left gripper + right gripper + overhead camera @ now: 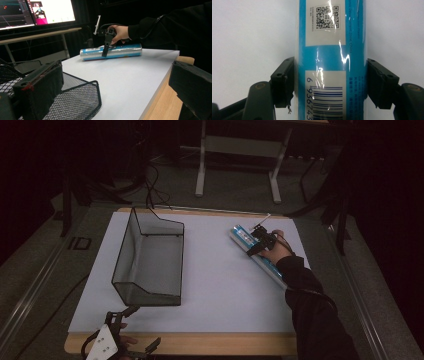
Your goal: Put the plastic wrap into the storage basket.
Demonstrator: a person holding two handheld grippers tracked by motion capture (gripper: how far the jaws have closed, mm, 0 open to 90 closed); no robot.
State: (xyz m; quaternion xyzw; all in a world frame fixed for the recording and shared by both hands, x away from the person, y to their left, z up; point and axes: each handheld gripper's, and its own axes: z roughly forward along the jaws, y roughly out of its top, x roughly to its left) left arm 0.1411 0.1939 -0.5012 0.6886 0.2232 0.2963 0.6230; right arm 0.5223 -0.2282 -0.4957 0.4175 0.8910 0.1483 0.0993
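Observation:
A long blue plastic-wrapped roll (252, 251) with white labels and a barcode lies flat on the white table top (215, 290) at the right. My right gripper (258, 242) comes down on it from above. In the right gripper view the roll (332, 50) runs between the two black jaws, and both pads press its sides, so the right gripper (330, 82) is shut on it. The left gripper view shows the same roll (112, 52) with that gripper (107, 43) over it. My left gripper (142, 327) hovers open at the table's front left edge, with nothing between its jaws (115, 82).
A black wire mesh basket (150, 260) stands at the left of the table, just beyond my left gripper, with its rim (82, 85) near the left jaw. A wooden edge (200, 342) borders the white top. Monitors (37, 11) and a desk frame (240, 150) stand behind.

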